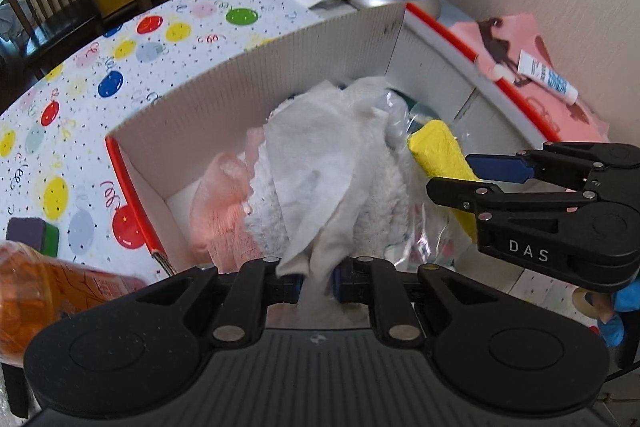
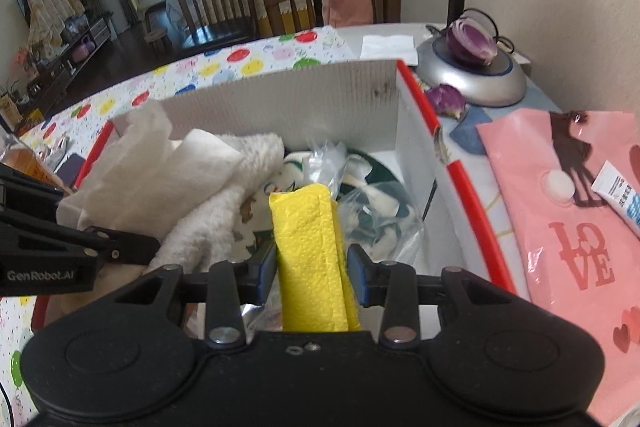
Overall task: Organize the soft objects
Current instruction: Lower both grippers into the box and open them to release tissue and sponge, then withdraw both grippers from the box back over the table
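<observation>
A white corrugated box with a red rim [image 1: 224,83] [image 2: 320,75] sits on the balloon-print tablecloth. Inside lie a fluffy white towel [image 1: 380,195] [image 2: 224,199], a pink cloth [image 1: 220,203] and clear plastic bags [image 2: 380,227]. My left gripper [image 1: 316,281] is shut on a thin white paper towel [image 1: 316,163] that drapes over the pile; its tip also shows in the right wrist view [image 2: 152,251]. My right gripper [image 2: 312,267] is shut on a folded yellow cloth [image 2: 308,247] [image 1: 436,151] over the box's right half, and appears in the left wrist view [image 1: 452,173].
An orange bottle [image 1: 48,291] and a purple-green sponge [image 1: 32,235] lie left of the box. To its right are a pink bag [image 2: 560,207] with a white tube [image 2: 620,195]. Behind stand a lamp base [image 2: 472,79] bearing a purple onion half [image 2: 472,41], a white napkin [image 2: 388,47] and wooden chairs [image 2: 216,3].
</observation>
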`<act>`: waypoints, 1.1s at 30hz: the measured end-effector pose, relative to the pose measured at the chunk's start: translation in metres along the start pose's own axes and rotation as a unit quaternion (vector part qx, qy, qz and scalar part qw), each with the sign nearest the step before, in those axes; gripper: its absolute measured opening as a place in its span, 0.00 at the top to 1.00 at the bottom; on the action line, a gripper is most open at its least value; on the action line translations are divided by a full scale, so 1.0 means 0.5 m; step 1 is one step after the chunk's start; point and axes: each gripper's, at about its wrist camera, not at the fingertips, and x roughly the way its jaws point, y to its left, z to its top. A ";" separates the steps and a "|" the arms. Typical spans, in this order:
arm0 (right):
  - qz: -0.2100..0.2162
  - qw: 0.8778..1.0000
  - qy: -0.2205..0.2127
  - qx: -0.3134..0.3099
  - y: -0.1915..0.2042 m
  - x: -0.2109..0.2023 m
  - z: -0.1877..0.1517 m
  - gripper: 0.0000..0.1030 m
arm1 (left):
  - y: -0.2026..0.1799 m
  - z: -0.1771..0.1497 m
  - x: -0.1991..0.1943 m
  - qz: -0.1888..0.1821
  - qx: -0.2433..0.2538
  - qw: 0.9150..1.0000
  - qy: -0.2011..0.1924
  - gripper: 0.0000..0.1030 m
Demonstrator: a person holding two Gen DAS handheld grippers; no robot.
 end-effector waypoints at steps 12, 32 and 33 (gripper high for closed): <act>0.009 1.000 0.000 0.000 0.002 -0.011 0.001 0.55 | -0.006 -0.025 -0.002 -0.002 0.016 1.000 -0.007 0.87; 0.040 0.996 -0.072 0.023 0.041 -0.164 0.010 0.38 | 0.025 -0.064 -0.116 -0.044 0.005 0.995 -0.091 0.29; 0.043 0.996 -0.076 0.021 0.048 -0.174 0.010 0.38 | 0.026 -0.069 -0.128 -0.043 0.008 0.994 -0.099 0.29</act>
